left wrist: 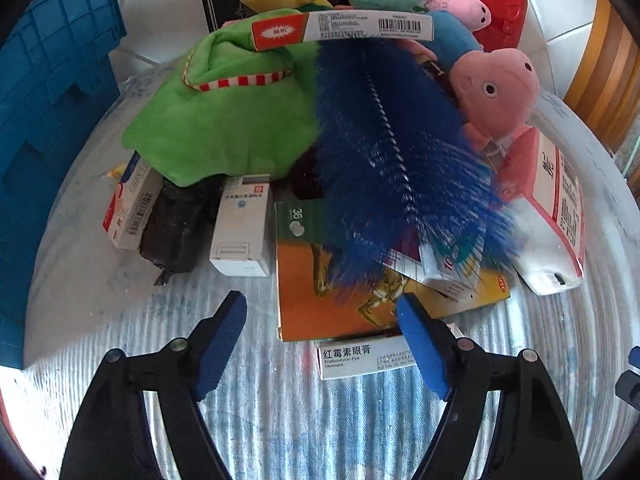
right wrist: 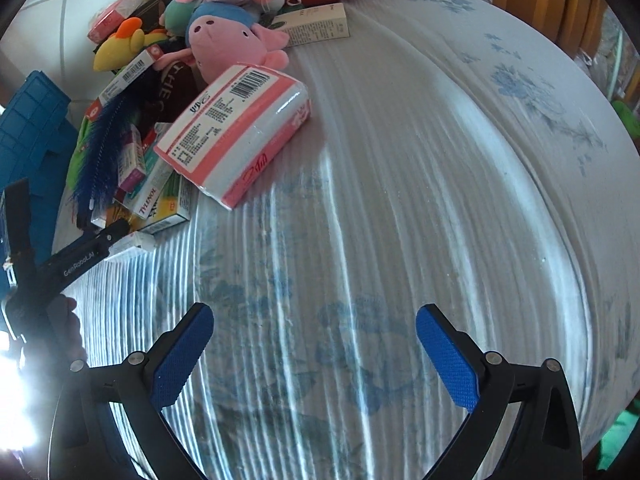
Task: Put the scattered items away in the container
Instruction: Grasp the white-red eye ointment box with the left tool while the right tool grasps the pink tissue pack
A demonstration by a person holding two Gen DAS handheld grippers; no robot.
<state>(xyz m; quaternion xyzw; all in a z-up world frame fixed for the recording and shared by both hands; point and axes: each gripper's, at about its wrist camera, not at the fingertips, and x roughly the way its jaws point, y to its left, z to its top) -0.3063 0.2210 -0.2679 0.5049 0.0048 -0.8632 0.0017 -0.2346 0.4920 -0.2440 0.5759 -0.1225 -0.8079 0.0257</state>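
From the left wrist view, the left gripper [left wrist: 322, 320] hangs over the heap with its jaws apart and nothing between the pads. Just ahead of its right finger lies the orange box [left wrist: 320, 292], with the small white ointment box [left wrist: 360, 358] tucked under that finger's tip. Further ahead the blue bristle brush [left wrist: 392, 152] slants across the pile, the green plush [left wrist: 228, 120] sits ahead and to the left, and the pink pig toy [left wrist: 496, 92] ahead to the right. The blue crate [left wrist: 52, 100], which I take to be the container, stands far off to the left, at the table's edge.

From the right wrist view, the right gripper [right wrist: 314, 344] is also spread wide and empty, poised above bare patterned tablecloth [right wrist: 400, 200]. The pink tissue pack [right wrist: 236, 128] lies ahead and to its left, well apart from the pads.

This looks like the approach for a first pick. The left gripper needs to settle around one box edge, probably the orange box, close, then carry it leftward to the crate.
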